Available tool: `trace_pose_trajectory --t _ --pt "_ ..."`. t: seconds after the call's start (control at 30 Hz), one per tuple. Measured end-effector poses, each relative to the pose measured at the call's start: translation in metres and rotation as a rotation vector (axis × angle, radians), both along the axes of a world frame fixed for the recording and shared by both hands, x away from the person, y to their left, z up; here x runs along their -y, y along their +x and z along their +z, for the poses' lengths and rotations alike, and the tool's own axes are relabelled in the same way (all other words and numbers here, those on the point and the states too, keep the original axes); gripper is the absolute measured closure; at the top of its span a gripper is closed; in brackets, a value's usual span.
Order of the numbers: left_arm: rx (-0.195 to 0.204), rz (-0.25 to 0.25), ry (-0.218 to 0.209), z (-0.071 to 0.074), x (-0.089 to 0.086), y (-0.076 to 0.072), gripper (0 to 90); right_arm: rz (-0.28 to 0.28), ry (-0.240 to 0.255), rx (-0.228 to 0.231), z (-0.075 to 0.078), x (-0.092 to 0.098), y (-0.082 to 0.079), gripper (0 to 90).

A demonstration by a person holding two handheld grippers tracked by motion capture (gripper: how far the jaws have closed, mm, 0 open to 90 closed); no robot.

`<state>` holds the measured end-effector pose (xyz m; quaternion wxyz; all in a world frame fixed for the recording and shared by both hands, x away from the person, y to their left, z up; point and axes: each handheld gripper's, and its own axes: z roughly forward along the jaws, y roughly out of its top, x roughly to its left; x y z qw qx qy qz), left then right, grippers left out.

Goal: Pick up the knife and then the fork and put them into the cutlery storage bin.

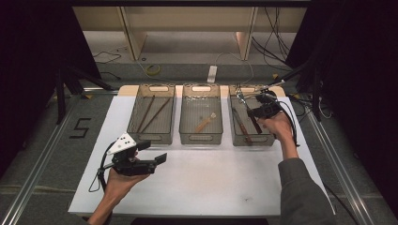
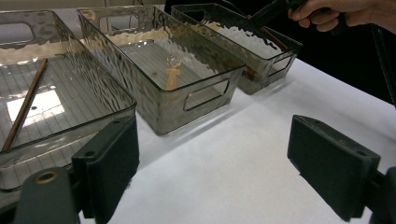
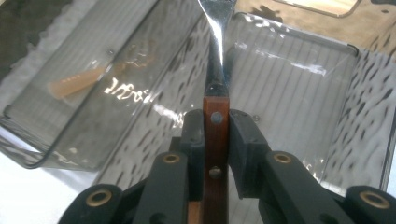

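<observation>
The right gripper (image 3: 215,135), jaws clamped on the wooden handle of a fork (image 3: 215,70), holds it above the right bin (image 1: 251,115) at 1 o'clock, presumably for sorting, while the left gripper (image 1: 152,152) waits open-jawed at 8 o'clock.

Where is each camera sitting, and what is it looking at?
High view: above the table, looking forward and down at three bins; both forearms and each hand-held gripper show.
Left gripper view: rides the left hand-held gripper, jaws wide apart, facing the bins; the other hand shows far off.
Right gripper view: rides the right hand-held gripper, clamped on a fork over the right bin.
Shared: the middle bin's spoon shows in all three.
</observation>
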<state>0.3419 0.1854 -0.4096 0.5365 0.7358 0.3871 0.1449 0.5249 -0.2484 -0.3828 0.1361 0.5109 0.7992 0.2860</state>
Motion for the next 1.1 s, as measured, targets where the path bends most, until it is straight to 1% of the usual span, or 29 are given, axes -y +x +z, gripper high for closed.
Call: trace_pose_trajectory --t 0.13,0.27,0.67,0.8,0.83,0.87,0.93,1.0,1.1 --pt "-0.001 0.0 0.002 0.0 0.0 0.0 16.2 -0.007 -0.008 -0.012 -0.005 0.001 0.0 77.5" --pt "-0.002 -0.001 0.001 0.0 0.0 0.0 16.2 -0.014 -0.003 -0.014 -0.006 0.003 0.001 77.5" --pt "-0.001 0.0 0.002 0.0 0.0 0.0 16.1 -0.023 -0.016 -0.029 -0.014 -0.001 0.003 77.5" --pt "-0.004 -0.001 0.0 0.0 0.0 0.0 16.1 -0.028 -0.012 -0.037 -0.017 -0.002 0.003 77.3" --pt "-0.006 -0.001 0.0 0.0 0.0 0.0 16.2 -0.029 -0.019 -0.04 -0.018 -0.002 0.003 77.2" --pt "-0.006 0.0 0.0 0.0 0.0 0.0 16.1 -0.04 -0.02 -0.041 -0.018 -0.002 0.003 76.9" --pt "-0.006 -0.001 -0.001 0.0 -0.001 0.0 16.1 -0.053 -0.015 -0.047 -0.019 -0.002 0.004 74.5" --pt "-0.005 -0.001 -0.001 0.0 -0.001 0.0 16.1 -0.05 0.004 -0.059 -0.018 -0.001 0.005 63.3" --pt "-0.007 0.001 0.0 0.0 0.0 0.001 16.1 -0.036 -0.005 -0.049 -0.014 -0.003 0.003 59.0"
